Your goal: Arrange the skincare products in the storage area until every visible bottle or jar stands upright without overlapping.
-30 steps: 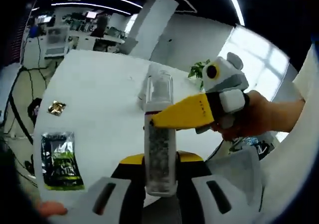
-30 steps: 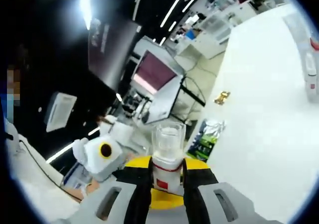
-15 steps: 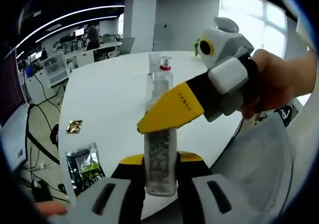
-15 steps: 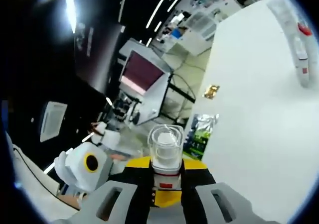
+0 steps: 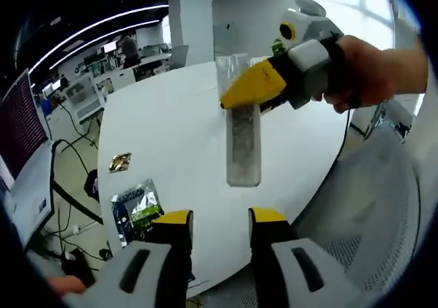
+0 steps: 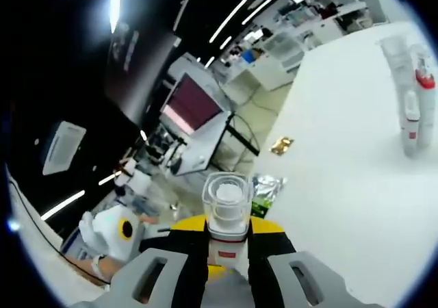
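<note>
One clear bottle [image 5: 243,133] now held only by right gripper [image 5: 254,90]; left gripper [image 5: 220,220] has let go, jaws apart. Two packets [image 5: 137,209] on table [image 5: 171,123].

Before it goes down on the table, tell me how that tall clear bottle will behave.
The tall clear bottle is narrow for its height, so it will probably tip easily once stood up. The right gripper holds it only near the cap, so it may swing. Its smooth clear wall looks rigid but possibly slippery.
</note>
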